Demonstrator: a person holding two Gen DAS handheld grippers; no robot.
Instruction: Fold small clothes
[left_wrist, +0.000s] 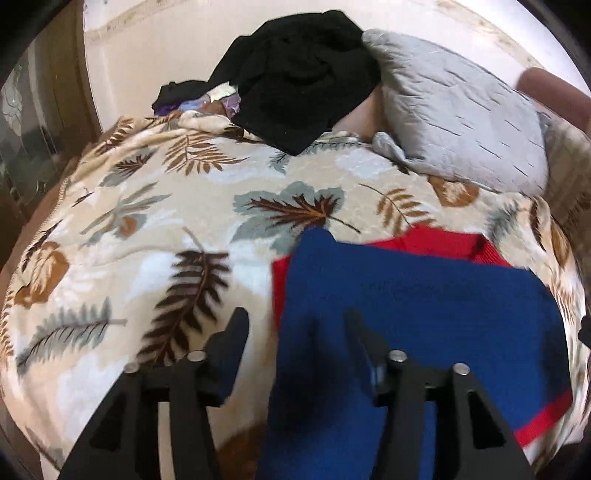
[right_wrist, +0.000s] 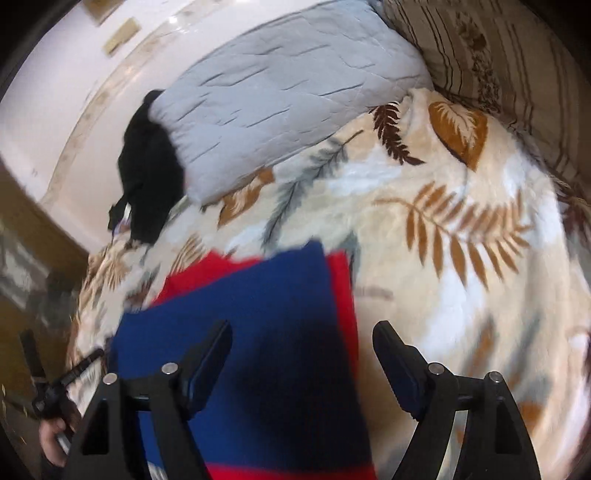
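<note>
A blue knit garment with red trim (left_wrist: 424, 306) lies on a leaf-patterned blanket (left_wrist: 155, 221). It also shows in the right wrist view (right_wrist: 258, 314). My left gripper (left_wrist: 295, 325) is open over the garment's left edge, one finger over the blanket, the other over the blue knit. My right gripper (right_wrist: 303, 336) is open over the garment's right edge, holding nothing. The left gripper (right_wrist: 62, 384) shows at the left edge of the right wrist view, held by a hand.
A grey quilted pillow (left_wrist: 461, 110) lies at the back right, also in the right wrist view (right_wrist: 280, 96). A pile of black clothes (left_wrist: 303, 77) sits at the back of the bed. A striped patterned pillow (right_wrist: 498, 66) is at the far right.
</note>
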